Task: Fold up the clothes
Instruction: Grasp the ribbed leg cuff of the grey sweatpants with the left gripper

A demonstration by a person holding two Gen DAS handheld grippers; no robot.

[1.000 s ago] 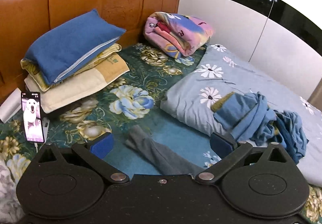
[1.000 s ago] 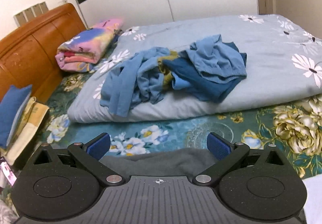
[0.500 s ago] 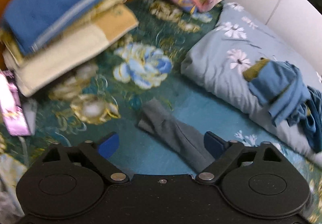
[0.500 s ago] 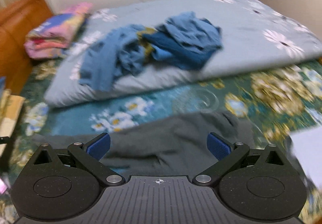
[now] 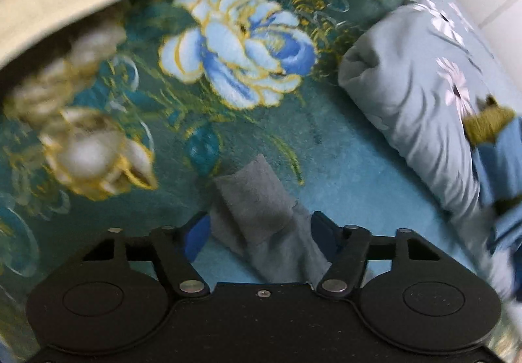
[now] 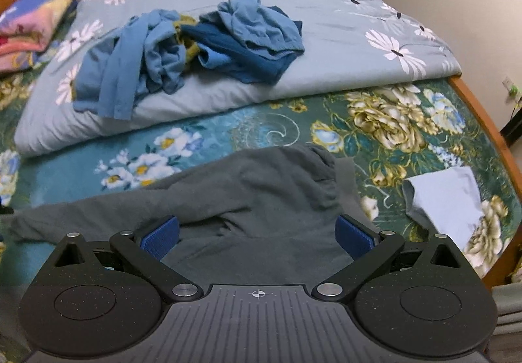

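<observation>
The dark grey cotton long-sleeved top (image 6: 248, 200) lay spread on the teal flowered bedspread (image 6: 287, 131). Its sleeve end (image 5: 257, 209) sat between the left tongs (image 5: 257, 232), which had just been closing, pads seemingly not yet pressing. The right tongs (image 6: 257, 235) gaped wide above the body, empty; pinching the sleeve to fold inward seemed next.

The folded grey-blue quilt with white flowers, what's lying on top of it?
On the quilt lies a crumpled heap of blue clothes, with a bit of mustard-yellow fabric poking out mid-heap. How many garments are tangled there, or anything buried beneath them, cannot be told.
</observation>
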